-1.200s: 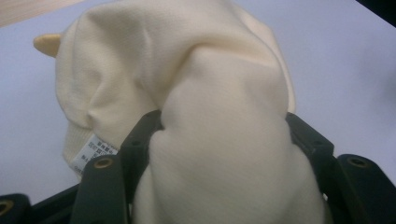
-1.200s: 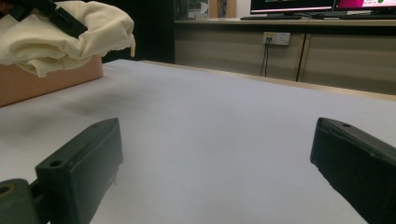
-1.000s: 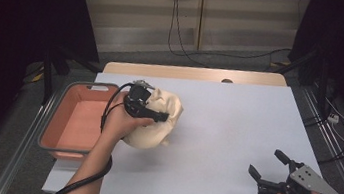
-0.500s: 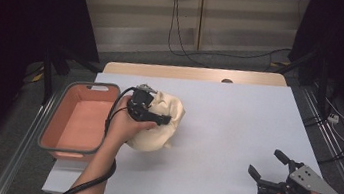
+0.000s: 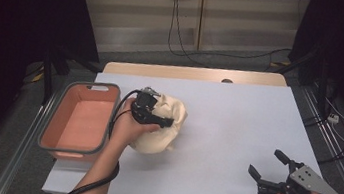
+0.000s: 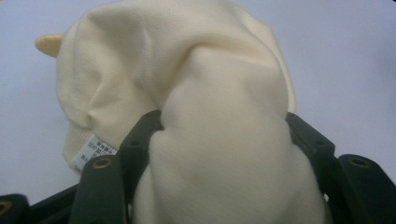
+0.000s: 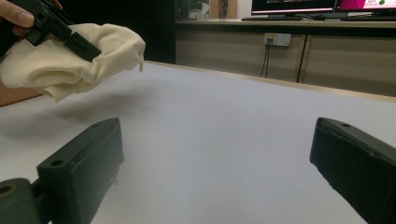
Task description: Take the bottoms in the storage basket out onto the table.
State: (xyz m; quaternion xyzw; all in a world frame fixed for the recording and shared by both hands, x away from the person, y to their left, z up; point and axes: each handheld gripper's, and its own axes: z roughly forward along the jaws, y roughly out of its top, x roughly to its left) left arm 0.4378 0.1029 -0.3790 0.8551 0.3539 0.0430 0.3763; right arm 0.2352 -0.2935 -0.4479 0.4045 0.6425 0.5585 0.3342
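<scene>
A cream knitted cloth hangs bunched above the white table, just right of the bin. My left gripper is shut on it from above. In the left gripper view the fabric bulges between both jaws, with a white label at its lower left and a tan tip at the far edge. The right gripper view shows the cloth clear of the tabletop, with a shadow under it. My right gripper rests near the table's front right corner, open, with nothing between its jaws.
A salmon bin with a grey rim stands at the table's left edge, beside the cloth. Cables run across the floor behind the table. Monitors and a wooden cabinet stand far back in the right gripper view.
My left hand has shifted slightly toward the front and right with the cloth still gripped. The right gripper has not moved.
</scene>
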